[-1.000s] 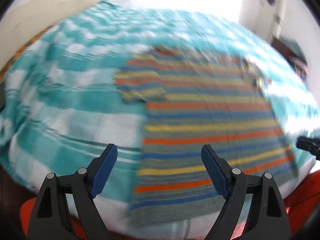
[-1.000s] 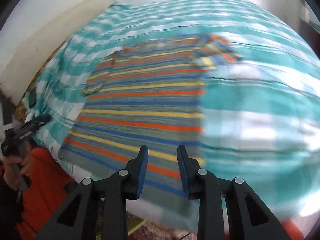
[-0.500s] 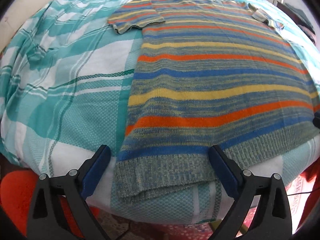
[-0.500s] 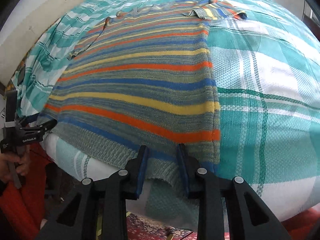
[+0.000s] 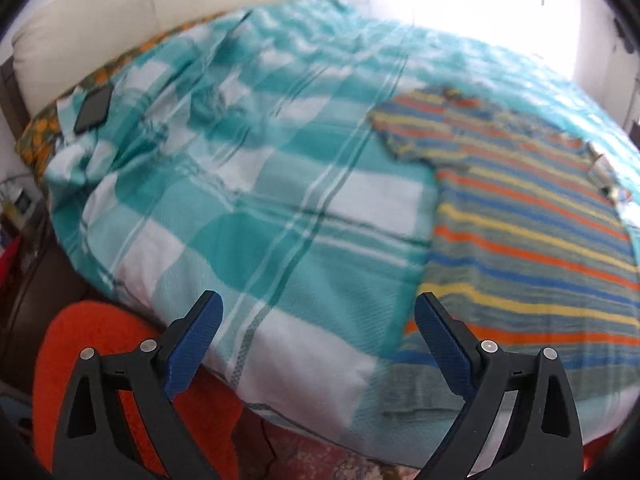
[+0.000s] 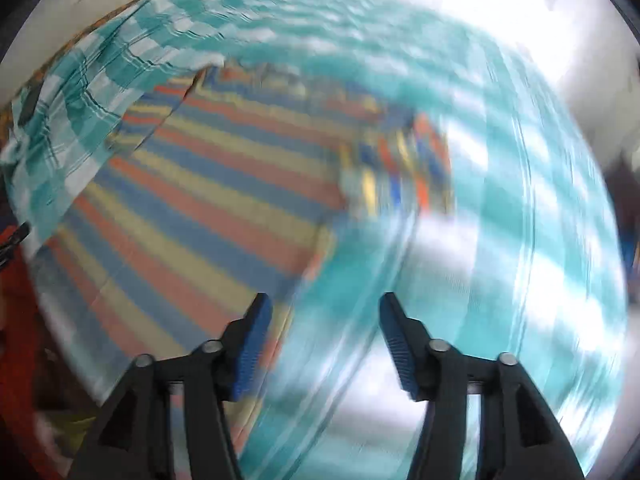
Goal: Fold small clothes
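A small striped knit sweater [image 5: 532,240] in orange, yellow, blue and grey lies flat on a teal and white checked bedspread [image 5: 260,200]. In the left wrist view it fills the right side, its hem at the bed's near edge. My left gripper [image 5: 318,328] is open and empty, above the bedspread left of the sweater's hem corner. In the blurred right wrist view the sweater [image 6: 208,208] lies at left with one sleeve [image 6: 400,172] toward the middle. My right gripper [image 6: 326,336] is open and empty, above the sweater's right edge.
A dark phone [image 5: 94,110] lies on the bed near a patterned orange pillow [image 5: 40,140] at the far left. A pale headboard [image 5: 120,20] stands behind. An orange cushion [image 5: 112,360] sits below the bed's near edge. Bright window light at the back.
Both grippers pulled back from the sweater's hem and rose. The left swung left off the sweater. The right gripper opened from nearly shut and is moving fast, blurring its view.
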{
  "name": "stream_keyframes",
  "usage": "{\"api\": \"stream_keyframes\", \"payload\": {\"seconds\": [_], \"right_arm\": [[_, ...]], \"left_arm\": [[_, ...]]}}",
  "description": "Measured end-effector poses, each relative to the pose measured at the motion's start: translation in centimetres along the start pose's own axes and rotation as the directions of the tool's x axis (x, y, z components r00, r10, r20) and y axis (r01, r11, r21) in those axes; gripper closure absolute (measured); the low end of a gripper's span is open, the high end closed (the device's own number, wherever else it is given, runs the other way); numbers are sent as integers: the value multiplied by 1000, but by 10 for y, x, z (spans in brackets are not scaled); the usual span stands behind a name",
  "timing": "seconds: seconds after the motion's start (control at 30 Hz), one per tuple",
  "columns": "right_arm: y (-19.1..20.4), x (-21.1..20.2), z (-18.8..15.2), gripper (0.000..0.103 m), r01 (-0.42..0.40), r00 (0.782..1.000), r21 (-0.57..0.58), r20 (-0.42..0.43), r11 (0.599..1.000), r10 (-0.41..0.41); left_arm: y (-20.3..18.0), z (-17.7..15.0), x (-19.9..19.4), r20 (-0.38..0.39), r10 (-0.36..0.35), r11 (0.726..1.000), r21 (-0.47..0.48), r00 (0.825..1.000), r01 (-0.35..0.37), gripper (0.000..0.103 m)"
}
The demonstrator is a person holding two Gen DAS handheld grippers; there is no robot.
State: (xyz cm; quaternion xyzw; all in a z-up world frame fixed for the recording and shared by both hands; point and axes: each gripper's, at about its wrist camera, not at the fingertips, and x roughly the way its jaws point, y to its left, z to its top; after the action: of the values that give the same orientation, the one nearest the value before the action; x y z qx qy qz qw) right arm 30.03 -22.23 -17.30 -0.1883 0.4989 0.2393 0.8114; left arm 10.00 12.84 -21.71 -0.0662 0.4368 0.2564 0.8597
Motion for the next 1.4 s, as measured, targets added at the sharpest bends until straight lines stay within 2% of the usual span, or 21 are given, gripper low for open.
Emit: {"api": "stream_keyframes", "payload": {"seconds": [0.1, 0.2, 0.23, 0.27, 0.3, 0.33, 0.4, 0.5, 0.53, 0.63, 0.73, 0.9, 0.97, 1.0, 1.03, 1.13, 1.2, 1.27, 1.3, 1.33, 1.4], "right_arm": [[6, 59, 50, 43, 21, 1000, -110, 1, 994, -21], [10, 128, 75, 48, 32, 996, -157, -79, 987, -45], [7, 148, 78, 74, 37, 992, -166, -112, 985, -56], [1, 154, 82, 88, 28, 992, -139, -114, 990, -45], [-16, 150, 84, 97, 17, 996, -63, -85, 998, -23], [-43, 136, 85, 98, -7, 1000, 65, -13, 998, 7], [-97, 108, 75, 100, -23, 996, 258, 93, 966, -1], [-202, 74, 23, 100, -57, 982, 568, 180, 821, -56], [-239, 68, -5, 100, -64, 981, 665, 180, 744, -77], [-301, 72, -66, 101, -49, 987, 804, 128, 593, -93], [-320, 79, -98, 103, -80, 990, 850, 130, 520, -61], [-323, 79, -125, 100, -230, 967, 883, 255, 409, -6], [-321, 76, -138, 84, -348, 935, 889, 353, 297, 41], [-317, 78, -140, 56, -371, 927, 889, 369, 269, 59], [-313, 83, -143, 42, -389, 921, 892, 378, 231, 90], [-301, 100, -137, 42, -418, 906, 885, 390, 205, 168], [-297, 117, -122, 44, -460, 881, 864, 415, 204, 227], [-296, 126, -112, 52, -452, 885, 864, 403, 223, 233], [-295, 131, -106, 68, -446, 889, 864, 398, 233, 228], [-295, 133, -106, 98, -431, 897, 870, 383, 239, 221], [-292, 123, -109, 97, -393, 919, 883, 367, 256, 145]], "left_arm": [[3, -3, 5, -33, 22, 1000, -15, 999, -23, 6], [3, -4, 7, -53, 55, 998, -13, 997, -55, 6], [4, -4, 9, -62, 65, 998, -13, 996, -66, 6], [5, -3, 9, -65, 69, 997, -15, 996, -70, 6], [6, -3, 9, -68, 70, 997, -18, 995, -72, 6], [6, -3, 10, -71, 71, 997, -21, 995, -72, 6], [5, -3, 12, -80, 82, 996, -15, 993, -83, 6], [1, -7, 20, -108, 100, 995, 15, 989, -99, 6], [-1, -8, 21, -116, 102, 995, 21, 988, -100, 6], [-8, -10, 24, -130, 111, 993, 44, 985, -106, 6], [-15, -10, 22, -125, 118, 992, 63, 985, -111, 6], [-21, -11, 20, -119, 131, 989, 90, 984, -121, 6], [-20, -12, 20, -122, 131, 989, 86, 984, -121, 6], [-20, -12, 21, -125, 131, 989, 85, 984, -121, 6], [-20, -12, 23, -129, 131, 989, 84, 983, -121, 6], [-20, -13, 25, -141, 131, 990, 75, 981, -122, 6], [-19, -13, 26, -147, 126, 991, 64, 981, -118, 6], [-18, -12, 28, -158, 115, 993, 51, 981, -108, 6], [-16, -11, 29, -163, 110, 994, 43, 980, -104, 6], [-15, -10, 29, -167, 108, 994, 35, 980, -103, 6], [-11, -10, 28, -171, 106, 994, 19, 980, -104, 6]]}}
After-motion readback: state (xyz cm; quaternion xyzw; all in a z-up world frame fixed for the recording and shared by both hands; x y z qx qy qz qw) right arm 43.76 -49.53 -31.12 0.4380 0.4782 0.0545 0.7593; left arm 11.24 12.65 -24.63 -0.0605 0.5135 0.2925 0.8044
